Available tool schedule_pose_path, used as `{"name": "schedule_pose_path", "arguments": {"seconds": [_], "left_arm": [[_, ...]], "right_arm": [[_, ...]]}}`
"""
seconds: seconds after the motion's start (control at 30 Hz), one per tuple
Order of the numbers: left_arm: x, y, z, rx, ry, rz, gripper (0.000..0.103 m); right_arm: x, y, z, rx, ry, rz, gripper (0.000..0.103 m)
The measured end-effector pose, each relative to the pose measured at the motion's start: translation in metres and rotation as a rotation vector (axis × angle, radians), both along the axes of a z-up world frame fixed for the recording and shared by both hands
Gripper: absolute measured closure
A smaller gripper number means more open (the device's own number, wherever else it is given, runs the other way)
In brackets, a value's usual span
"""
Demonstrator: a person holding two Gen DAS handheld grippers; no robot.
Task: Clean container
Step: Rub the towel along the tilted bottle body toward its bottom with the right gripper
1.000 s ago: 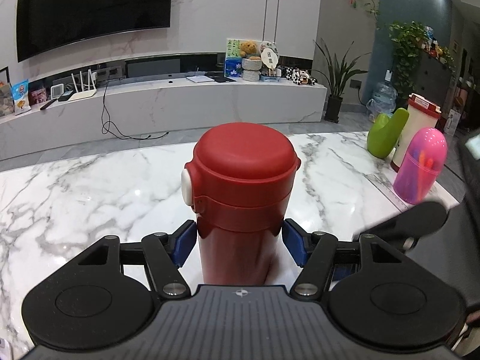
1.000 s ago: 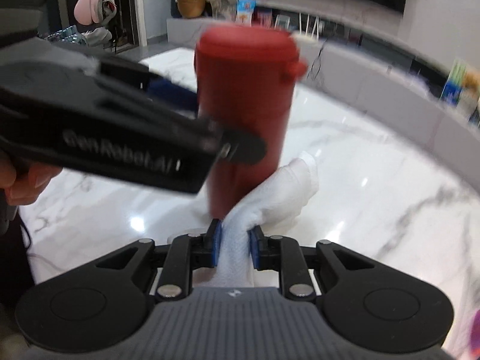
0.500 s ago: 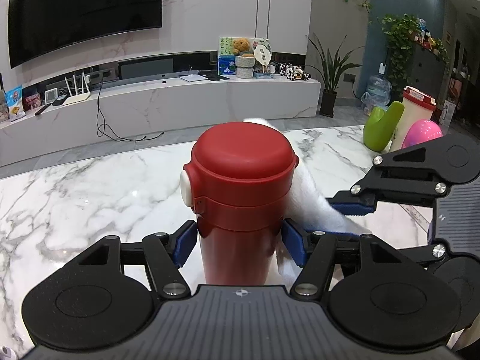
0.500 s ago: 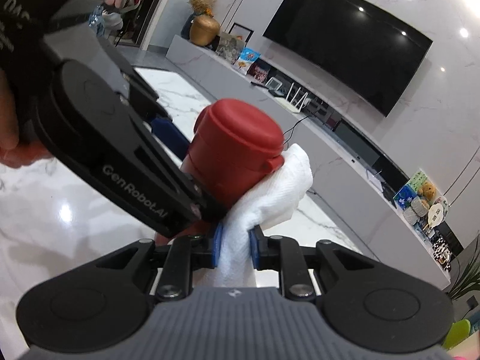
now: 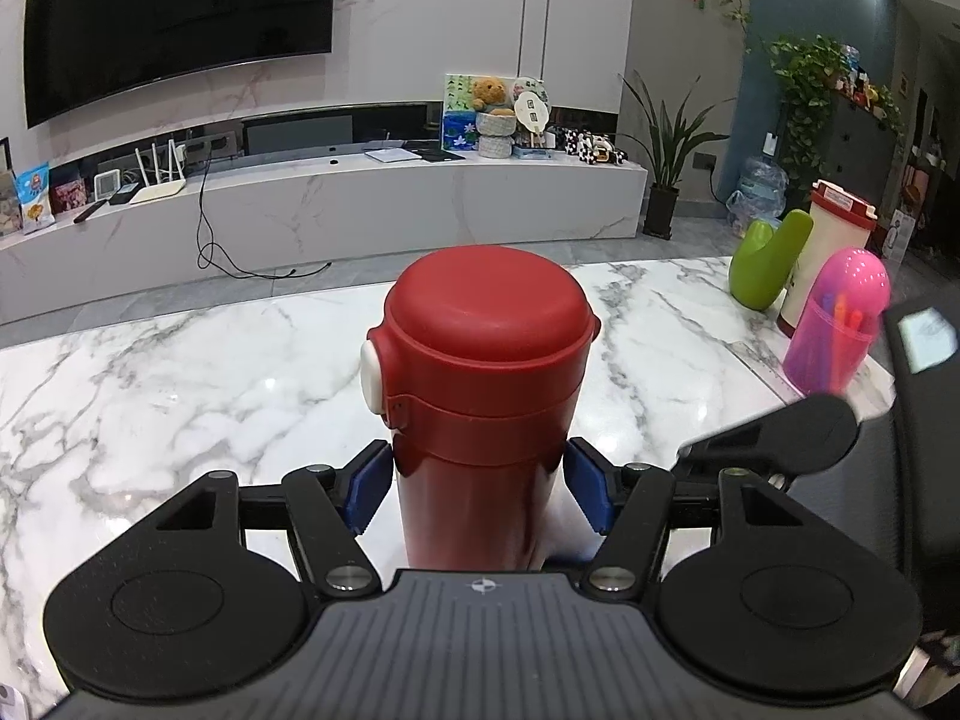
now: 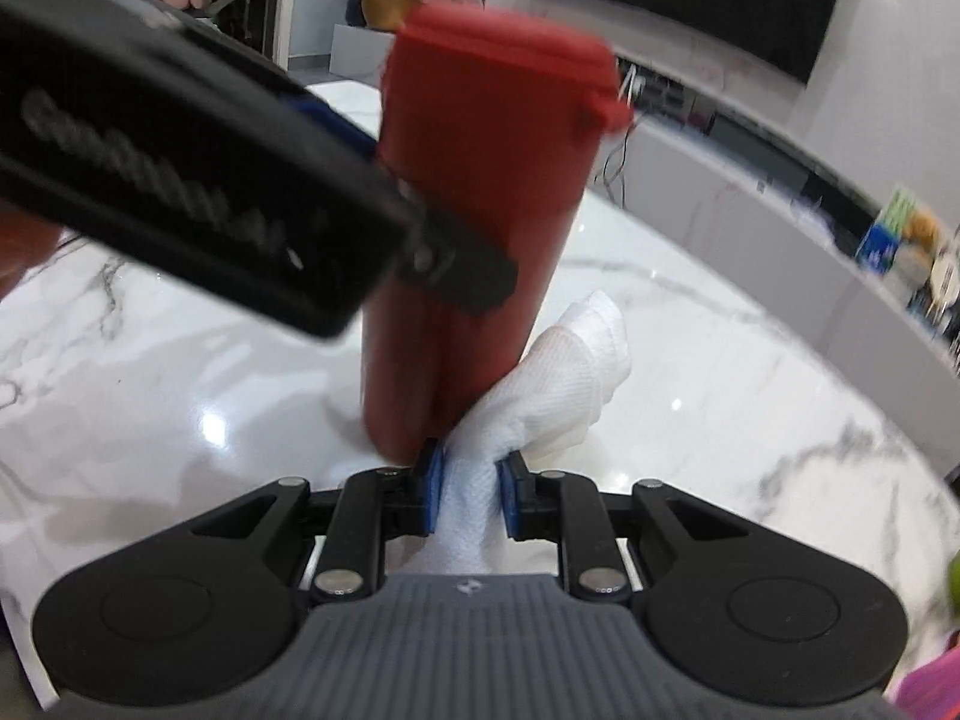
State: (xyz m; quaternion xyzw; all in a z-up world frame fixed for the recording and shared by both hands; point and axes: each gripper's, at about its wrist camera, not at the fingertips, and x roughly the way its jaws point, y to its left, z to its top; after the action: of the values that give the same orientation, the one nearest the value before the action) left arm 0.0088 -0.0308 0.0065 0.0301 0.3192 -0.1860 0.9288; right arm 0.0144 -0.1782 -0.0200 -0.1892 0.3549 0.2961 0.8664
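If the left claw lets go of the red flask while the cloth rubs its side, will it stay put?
Probably not. The red flask is tall and narrow on a glossy marble table, so a sideways push from the white cloth could tip or slide it. Its smooth wall looks slippery. The left claw, its jaws opening slightly, should keep bracing it.

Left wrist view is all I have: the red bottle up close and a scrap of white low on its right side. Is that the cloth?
Observer: Yes. The right gripper is shut on a white cloth, which is bunched between its pads.
Operator: Is the cloth actually on the bottle?
Observer: It is pressed against the lower side of the red bottle, near the base. Its free end pokes out past the bottle, above the marble table.
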Motion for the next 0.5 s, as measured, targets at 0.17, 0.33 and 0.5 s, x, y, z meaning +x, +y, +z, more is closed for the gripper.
{"name": "schedule_pose_path", "arguments": {"seconds": [0.17,0.33,0.5], "left_arm": [[0.005,-0.004,0.001,-0.011,0.001,0.023,0.035],[0.009,-0.013,0.000,0.017,-0.010,0.036,0.035],[0.012,-0.014,-0.002,0.029,-0.011,0.037,0.040]], "right_arm": [[0.015,-0.006,-0.004,0.077,0.098,-0.081,0.081],[0.027,-0.017,-0.006,0.166,0.190,-0.153,0.081],[0.027,-0.024,-0.010,0.189,0.228,-0.186,0.081]]}}
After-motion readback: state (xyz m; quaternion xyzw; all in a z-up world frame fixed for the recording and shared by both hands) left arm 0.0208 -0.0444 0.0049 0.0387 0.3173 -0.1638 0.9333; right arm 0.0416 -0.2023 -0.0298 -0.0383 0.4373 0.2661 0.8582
